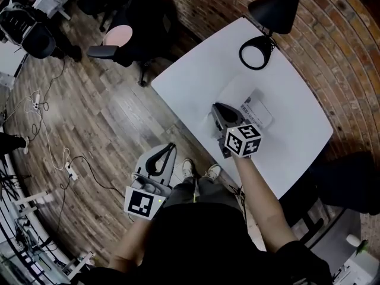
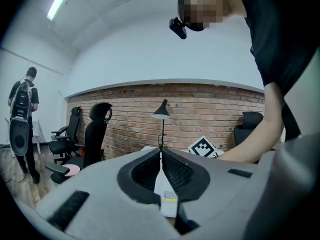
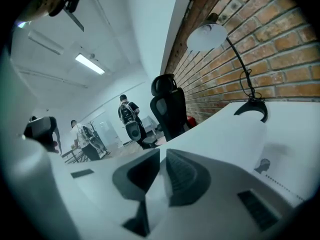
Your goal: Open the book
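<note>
The book (image 1: 256, 110) lies flat on the white table (image 1: 196, 82), its pale top face showing some print. In the right gripper view a printed head figure marks the book (image 3: 263, 165) at the right. My right gripper (image 1: 216, 110) hovers low over the table just left of the book; its jaws (image 3: 163, 153) stand slightly apart, open, with nothing gripped. My left gripper (image 1: 170, 147) is held off the table's near edge, above the floor. Its jaws (image 2: 160, 154) meet at the tips, shut and empty, pointing towards the table.
A black desk lamp (image 1: 256, 51) stands at the table's far end, its shade (image 1: 279, 8) overhanging. Brick wall (image 1: 332, 52) runs behind the table. Office chairs (image 1: 127, 34) stand on the wooden floor, and cables (image 1: 53, 153) trail at left. A person with a backpack (image 2: 22, 109) stands further off.
</note>
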Demonstrator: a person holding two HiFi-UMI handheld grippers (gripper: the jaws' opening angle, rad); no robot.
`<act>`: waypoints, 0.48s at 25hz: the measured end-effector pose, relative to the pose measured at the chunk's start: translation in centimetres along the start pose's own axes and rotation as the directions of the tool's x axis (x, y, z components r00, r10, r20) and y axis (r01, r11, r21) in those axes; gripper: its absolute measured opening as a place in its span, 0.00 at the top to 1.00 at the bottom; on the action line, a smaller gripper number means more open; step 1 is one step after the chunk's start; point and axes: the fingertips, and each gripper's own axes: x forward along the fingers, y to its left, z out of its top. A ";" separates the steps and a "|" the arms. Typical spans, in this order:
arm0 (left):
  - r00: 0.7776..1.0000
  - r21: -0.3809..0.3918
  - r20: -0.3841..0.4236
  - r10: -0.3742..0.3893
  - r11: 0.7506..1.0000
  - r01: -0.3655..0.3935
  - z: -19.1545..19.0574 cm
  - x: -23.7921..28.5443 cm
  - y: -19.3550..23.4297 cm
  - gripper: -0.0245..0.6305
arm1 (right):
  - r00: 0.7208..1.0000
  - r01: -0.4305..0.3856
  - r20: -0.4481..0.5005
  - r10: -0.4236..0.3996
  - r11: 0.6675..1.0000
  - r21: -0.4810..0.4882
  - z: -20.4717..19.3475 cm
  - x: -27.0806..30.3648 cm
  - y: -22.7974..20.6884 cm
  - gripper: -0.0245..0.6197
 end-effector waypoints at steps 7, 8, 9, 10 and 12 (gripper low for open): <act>0.999 -0.005 -0.016 0.032 0.999 -0.032 -0.1 0.0 1.3 0.91 | 0.990 -0.130 0.046 0.133 0.990 -0.060 2.8 3.6 1.7 0.88; 0.999 -0.005 -0.016 0.033 0.999 -0.033 -0.1 0.0 1.4 0.91 | 0.987 -0.149 0.054 0.153 0.987 -0.064 3.1 4.0 2.1 0.89; 0.999 -0.005 -0.017 0.034 0.999 -0.034 -0.1 0.1 1.4 0.91 | 0.983 -0.168 0.059 0.171 0.984 -0.064 3.4 4.5 2.3 0.92; 0.999 -0.006 -0.018 0.034 0.999 -0.034 -0.2 0.3 1.5 0.91 | 0.980 -0.185 0.062 0.188 0.981 -0.060 3.5 4.9 2.6 0.92; 0.999 -0.008 -0.022 0.033 0.999 -0.034 -0.3 0.5 1.5 0.91 | 0.977 -0.206 0.048 0.210 0.976 -0.063 3.4 5.8 3.0 0.92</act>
